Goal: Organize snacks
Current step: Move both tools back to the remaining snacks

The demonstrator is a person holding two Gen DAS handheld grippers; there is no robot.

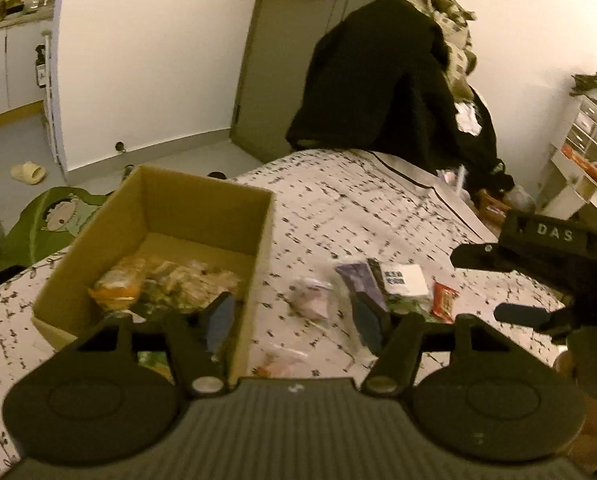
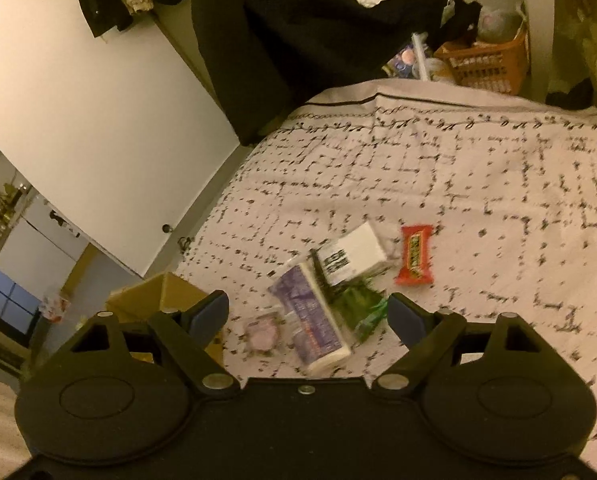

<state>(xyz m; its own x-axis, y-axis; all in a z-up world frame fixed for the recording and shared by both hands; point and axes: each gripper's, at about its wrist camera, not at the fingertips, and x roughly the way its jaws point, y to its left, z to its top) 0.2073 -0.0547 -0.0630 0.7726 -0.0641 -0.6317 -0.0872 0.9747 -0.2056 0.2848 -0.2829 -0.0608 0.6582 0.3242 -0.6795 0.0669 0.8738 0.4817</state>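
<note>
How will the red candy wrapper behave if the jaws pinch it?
The flat red candy wrapper looks thin and probably light. Lying flat on the soft patterned bedcover, it may slide or crinkle, so its edge could be hard to catch.

Cardboard box (image 1: 202, 216) w/ snacks, more loose on bedspread (image 1: 378, 208)

L gripper (image 1: 294, 316) open, empty, straddling box's right wall. Orange pkt (image 1: 116, 290) inside box; purple pkt (image 1: 356, 280), white box (image 1: 404, 280), red bar (image 1: 442, 300) just right. R gripper (image 1: 494, 284) at far right, open.
</note>
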